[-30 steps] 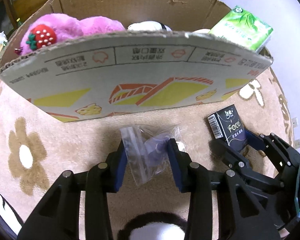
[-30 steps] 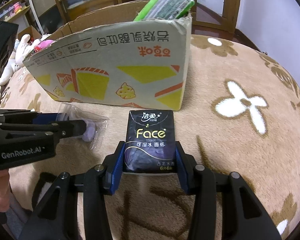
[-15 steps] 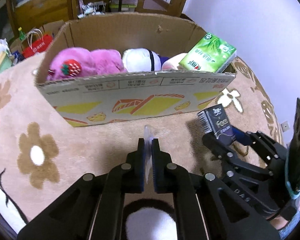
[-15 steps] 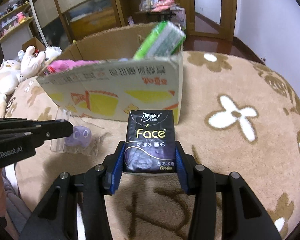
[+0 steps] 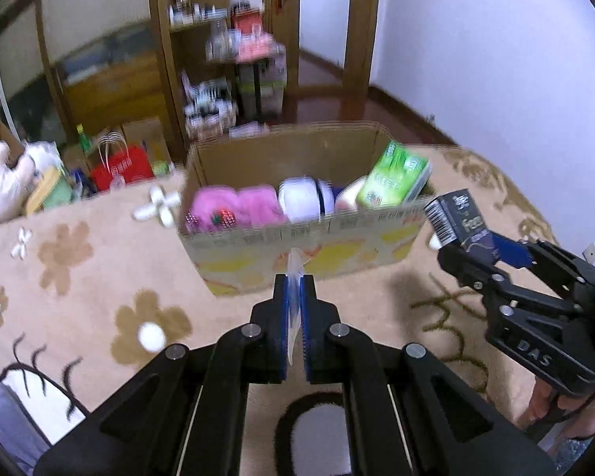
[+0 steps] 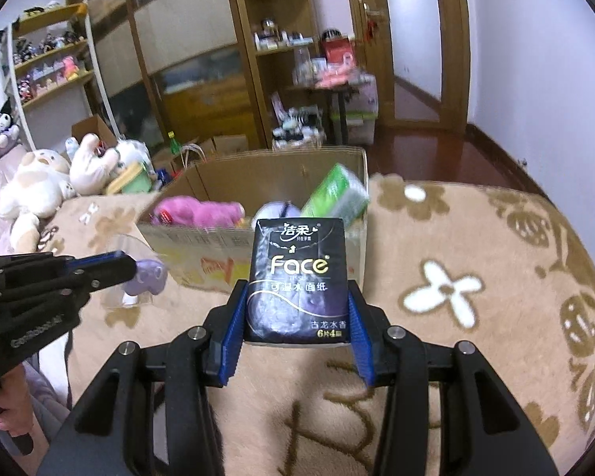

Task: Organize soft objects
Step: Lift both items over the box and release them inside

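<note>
My left gripper [image 5: 294,281] is shut on a clear plastic bag [image 5: 294,273], held edge-on above the carpet; the right wrist view shows the bag [image 6: 135,277] with a small purple toy [image 6: 148,277] inside. My right gripper [image 6: 297,305] is shut on a black Face tissue pack [image 6: 295,277], raised in front of the box; it also shows in the left wrist view [image 5: 456,218]. The open cardboard box [image 5: 297,238] ahead holds a pink plush [image 5: 234,208], a white plush [image 5: 303,198] and a green tissue pack [image 5: 392,178].
The beige flower-patterned carpet [image 5: 99,277] spreads around the box. Plush toys [image 6: 39,182] lie at the far left. A red bag [image 5: 119,164] and wooden shelves [image 6: 281,59] stand behind the box.
Both grippers have risen well above the carpet with their loads, so the box now looks lower and farther. The left gripper closed on the bag about a second ago.
</note>
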Available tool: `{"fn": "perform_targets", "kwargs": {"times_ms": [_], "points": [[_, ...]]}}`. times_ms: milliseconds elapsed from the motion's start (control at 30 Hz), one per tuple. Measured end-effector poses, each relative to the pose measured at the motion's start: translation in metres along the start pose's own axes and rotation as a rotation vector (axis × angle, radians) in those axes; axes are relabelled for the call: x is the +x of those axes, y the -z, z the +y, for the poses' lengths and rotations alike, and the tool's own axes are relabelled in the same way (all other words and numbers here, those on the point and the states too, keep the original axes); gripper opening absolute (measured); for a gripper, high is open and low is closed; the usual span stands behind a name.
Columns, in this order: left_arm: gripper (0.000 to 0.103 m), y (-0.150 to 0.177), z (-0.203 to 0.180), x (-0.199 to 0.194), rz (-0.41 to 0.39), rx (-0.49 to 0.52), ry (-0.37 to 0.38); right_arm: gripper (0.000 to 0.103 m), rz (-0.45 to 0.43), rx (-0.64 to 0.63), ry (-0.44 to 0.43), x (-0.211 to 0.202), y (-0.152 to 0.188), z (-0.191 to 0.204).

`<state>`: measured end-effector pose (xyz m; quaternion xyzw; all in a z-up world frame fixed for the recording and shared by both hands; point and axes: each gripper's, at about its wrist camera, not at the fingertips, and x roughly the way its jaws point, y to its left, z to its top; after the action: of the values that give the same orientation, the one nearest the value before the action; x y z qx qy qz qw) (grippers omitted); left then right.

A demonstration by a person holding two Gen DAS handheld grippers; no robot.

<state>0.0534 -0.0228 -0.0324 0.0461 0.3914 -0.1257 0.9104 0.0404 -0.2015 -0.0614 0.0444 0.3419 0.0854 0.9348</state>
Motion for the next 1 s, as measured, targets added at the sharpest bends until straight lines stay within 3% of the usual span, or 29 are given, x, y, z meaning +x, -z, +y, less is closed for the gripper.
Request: {"fn": "perform_targets", "kwargs": {"times_ms": [200, 333, 700, 1000], "points": [[0.005, -0.014, 0.000, -0.044, -0.199, 0.042, -0.061, 0.049, -0.100, -0.023, -0.004, -0.019, -0.018, 0.007], [0.005, -0.025, 0.006, -0.049, -0.265, 0.049, -0.054, 0.049, -0.143, -0.021, -0.013, -0.023, -0.030, 0.007], [0.005, -0.055, 0.020, -0.018, -0.302, 0.059, -0.025, 0.049, -0.179, -0.038, -0.018, 0.003, -0.061, 0.001], [0.006, -0.059, 0.029, 0.038, -0.189, 0.022, -0.020, 0.049, -0.144, -0.033, -0.048, 0.045, -0.058, 0.006]]}}
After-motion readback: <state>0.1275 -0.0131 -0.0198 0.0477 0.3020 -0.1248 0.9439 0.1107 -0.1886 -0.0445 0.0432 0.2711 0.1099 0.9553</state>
